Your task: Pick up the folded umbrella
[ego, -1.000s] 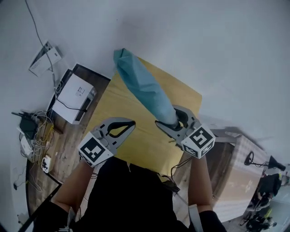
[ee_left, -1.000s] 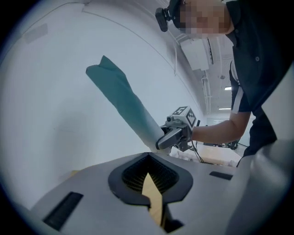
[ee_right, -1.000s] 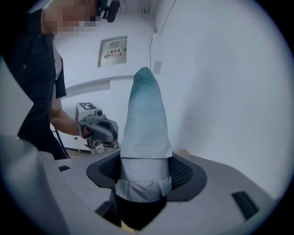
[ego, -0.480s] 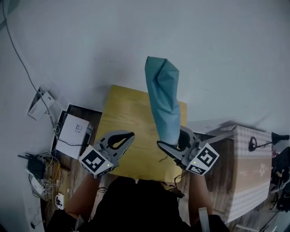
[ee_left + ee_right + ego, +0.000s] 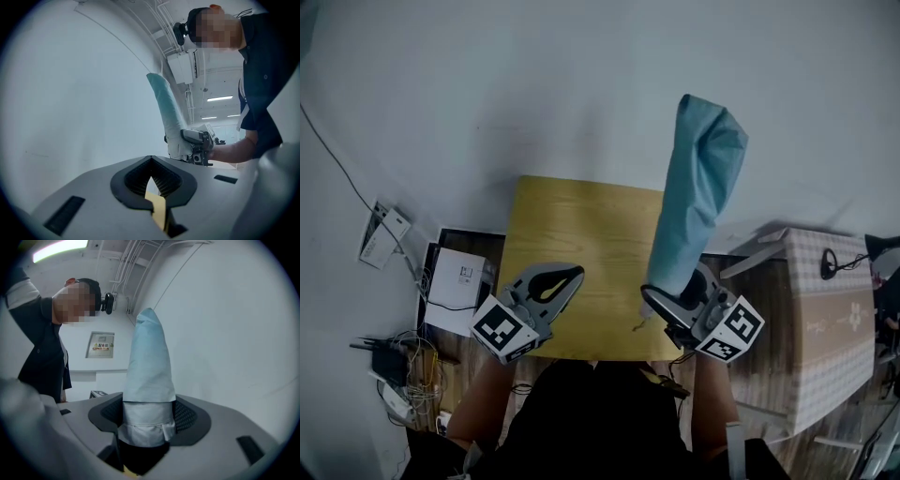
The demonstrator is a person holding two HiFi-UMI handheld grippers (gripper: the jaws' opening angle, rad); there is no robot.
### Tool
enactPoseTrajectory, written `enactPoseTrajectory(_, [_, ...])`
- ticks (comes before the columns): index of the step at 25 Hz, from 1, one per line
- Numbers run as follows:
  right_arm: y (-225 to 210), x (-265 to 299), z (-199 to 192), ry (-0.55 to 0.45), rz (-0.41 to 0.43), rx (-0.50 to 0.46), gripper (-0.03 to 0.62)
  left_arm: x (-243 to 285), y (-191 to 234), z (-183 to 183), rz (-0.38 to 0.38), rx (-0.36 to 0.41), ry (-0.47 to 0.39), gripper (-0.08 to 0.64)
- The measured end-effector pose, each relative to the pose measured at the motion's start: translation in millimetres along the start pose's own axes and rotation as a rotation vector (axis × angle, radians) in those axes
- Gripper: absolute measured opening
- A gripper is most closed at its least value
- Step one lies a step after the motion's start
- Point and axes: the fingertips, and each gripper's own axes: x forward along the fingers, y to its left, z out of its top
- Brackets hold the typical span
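The folded umbrella [image 5: 696,202], in a pale teal sleeve, stands clear above the yellow table [image 5: 572,225] and points away toward the wall. My right gripper [image 5: 675,295] is shut on its lower end. In the right gripper view the umbrella [image 5: 147,376] rises between the two black pads [image 5: 187,416] of that gripper [image 5: 149,404]. My left gripper [image 5: 562,277] hovers over the table's near left part, jaws together with nothing in them. From the left gripper view [image 5: 151,161] I see the umbrella [image 5: 168,122] held by the right gripper [image 5: 199,145].
A white wall lies behind the table. A white box [image 5: 457,281] and a tangle of cables [image 5: 394,375] lie on the wooden floor at the left, with a power strip [image 5: 380,234] by the wall. A checked-cloth covered stand [image 5: 825,319] is at the right.
The right gripper has lifted the umbrella and swung its tip from leaning far left to pointing up and right. Both grippers have risen; the table looks smaller below.
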Motion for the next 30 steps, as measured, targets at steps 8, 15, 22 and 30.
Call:
enactPoseTrajectory(8, [5.8, -7.6, 3.4, -0.028, 0.036, 0.003, 0.291, -3.5, -13.4, 1.9, 0.001, 0.0, -0.004, 0.011])
enactPoseTrajectory(15, [21.4, -32.5, 7.7, -0.053, 0.102, 0.022, 0.291, -8.7, -43.3, 18.3, 0.052, 0.009, -0.001, 0.011])
enactPoseTrajectory(22, [42.2, -85.6, 10.0, -0.062, 0.14, 0.042, 0.291, -1.4, -101.2, 14.1, 0.066, -0.007, 0.007, 0.011])
enactPoseTrajectory(30, [74.2, -168.8, -2.2, -0.066, 0.155, 0.117, 0.292, 1.5, -189.4, -1.0, 0.075, -0.055, 0.015, 0.011])
